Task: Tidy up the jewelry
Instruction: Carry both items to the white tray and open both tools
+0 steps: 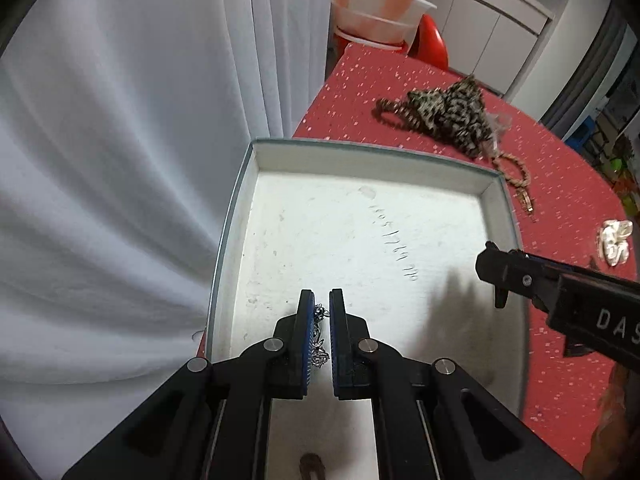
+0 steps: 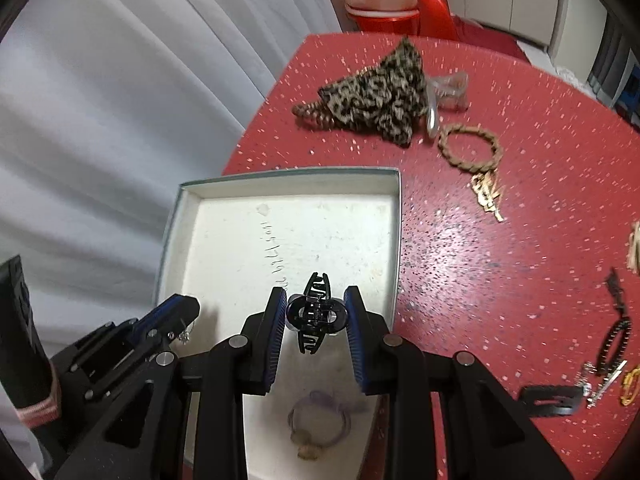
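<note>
So the black claw clip is pinched between the blue pads of the right gripper, held sideways above the white box, over its right half. The left gripper has its jaws nearly together on a small silvery earring-type piece that dangles between the pads, over the near left part of the same box. From the right wrist view you can see that gripper low at the left with the little piece hanging off its tip.

The box sits at the table's left edge, right against a white curtain. Its floor is bare and scuffed except for a lilac hair tie near the front, partly hidden behind the right gripper's fingers.

Out on the red speckled table: a leopard-print scrunchie past the box's far right corner, a clear clip touching it, then a braided tan bracelet with a gold charm just beside it. Along the right edge there's a beaded black piece, a flat black clip and a few small metal bits too blurry to name.
</note>
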`<state>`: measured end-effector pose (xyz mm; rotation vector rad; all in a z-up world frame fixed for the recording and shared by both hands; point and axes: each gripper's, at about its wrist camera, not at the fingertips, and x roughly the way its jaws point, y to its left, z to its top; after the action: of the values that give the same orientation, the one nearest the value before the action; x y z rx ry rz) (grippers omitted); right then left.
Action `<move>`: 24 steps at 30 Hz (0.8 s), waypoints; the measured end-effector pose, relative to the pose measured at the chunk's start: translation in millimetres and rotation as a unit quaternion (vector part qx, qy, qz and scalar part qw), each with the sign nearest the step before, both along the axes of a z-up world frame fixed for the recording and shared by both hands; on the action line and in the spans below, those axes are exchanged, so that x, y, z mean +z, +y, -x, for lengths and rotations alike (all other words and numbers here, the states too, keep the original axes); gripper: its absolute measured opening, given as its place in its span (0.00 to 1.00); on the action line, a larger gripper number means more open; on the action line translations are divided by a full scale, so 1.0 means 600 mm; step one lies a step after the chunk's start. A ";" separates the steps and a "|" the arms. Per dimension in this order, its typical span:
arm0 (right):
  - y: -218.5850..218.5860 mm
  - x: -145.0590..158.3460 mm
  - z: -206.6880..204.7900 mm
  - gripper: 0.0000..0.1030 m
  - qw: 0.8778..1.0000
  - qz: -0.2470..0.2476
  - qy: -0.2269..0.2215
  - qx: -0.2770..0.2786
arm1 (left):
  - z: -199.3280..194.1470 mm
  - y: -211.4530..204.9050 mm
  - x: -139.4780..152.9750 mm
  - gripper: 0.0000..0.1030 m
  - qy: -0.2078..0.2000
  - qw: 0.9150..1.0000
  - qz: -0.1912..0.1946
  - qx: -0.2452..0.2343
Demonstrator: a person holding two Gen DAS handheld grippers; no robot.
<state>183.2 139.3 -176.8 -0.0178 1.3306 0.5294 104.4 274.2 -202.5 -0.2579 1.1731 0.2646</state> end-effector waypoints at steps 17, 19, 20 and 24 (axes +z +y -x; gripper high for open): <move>0.014 -0.058 -0.002 0.33 1.000 0.012 0.016 0.001 | -0.006 -0.005 -0.037 0.08 0.026 0.999 -0.018 -0.004; 0.012 -0.054 -0.004 0.44 1.000 0.004 0.021 0.000 | -0.007 -0.005 -0.038 0.08 0.028 0.999 -0.019 -0.002; 0.010 -0.049 -0.002 0.47 1.000 0.000 0.019 0.000 | -0.008 -0.005 -0.038 0.08 0.029 0.999 -0.019 0.000; -0.004 -0.020 0.003 0.52 1.000 -0.024 0.012 0.002 | -0.005 -0.004 -0.035 0.08 0.029 0.999 -0.025 0.005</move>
<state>181.1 136.8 -188.9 0.0255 1.3413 0.5652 107.6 271.6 -223.8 -0.2137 1.2210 0.3112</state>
